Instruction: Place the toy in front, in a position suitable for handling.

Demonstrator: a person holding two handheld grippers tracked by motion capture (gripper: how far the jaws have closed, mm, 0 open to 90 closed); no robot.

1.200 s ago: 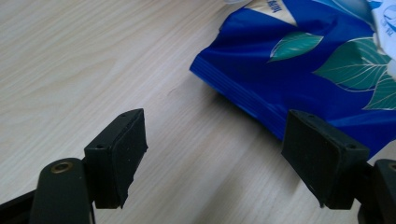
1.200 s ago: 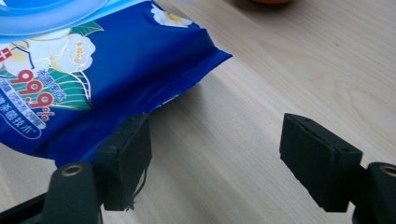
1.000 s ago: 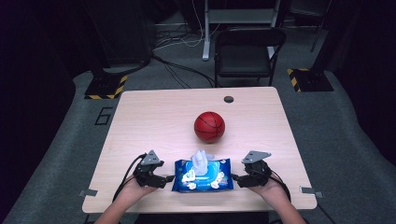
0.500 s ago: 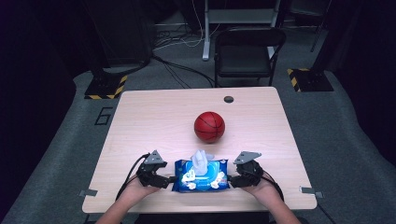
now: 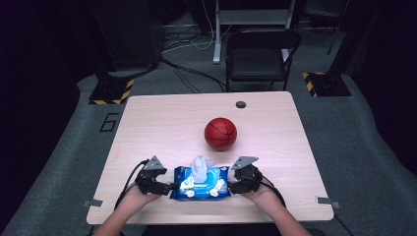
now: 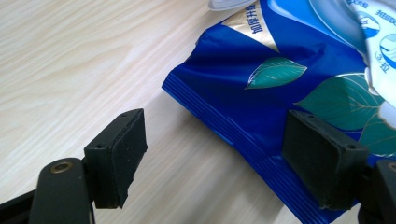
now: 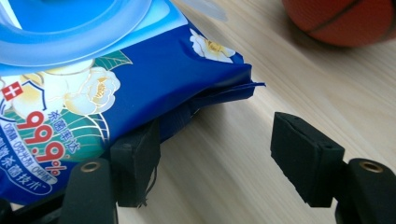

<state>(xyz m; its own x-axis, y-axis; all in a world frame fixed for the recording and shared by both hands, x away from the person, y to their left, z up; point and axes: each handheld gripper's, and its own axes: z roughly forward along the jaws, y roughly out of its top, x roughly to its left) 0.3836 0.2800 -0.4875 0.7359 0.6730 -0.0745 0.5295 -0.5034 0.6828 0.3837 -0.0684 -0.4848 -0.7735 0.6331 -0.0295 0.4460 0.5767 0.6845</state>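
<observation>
Black rubber pads on the left gripper [image 5: 169, 186] stand wide apart at the left end of the wipes pack [image 5: 201, 183]. In the left gripper view one pad hangs over bare table [image 5: 162, 123] and the other over the blue foil, so nothing is pinched yet. The pack lies flat near the front edge of the table, between the two grippers, with a white wipe [image 5: 199, 167] standing up out of its lid opening.

On the right, the right gripper [image 5: 231, 186] has just been closing its jaws. They are now narrow but not clamped: bare wood shows between them, the pack's corner rests at one pad and only the crimped end seam pokes towards the gap.

To my eye the step is to pin the pack so the wipe can be drawn. To do it well, each gripper should slide further in along the table, so both pads bracket the flat seam rather than the puffy body, then squeeze and press down. The basketball [image 5: 221, 133] sits well behind, out of the way.
</observation>
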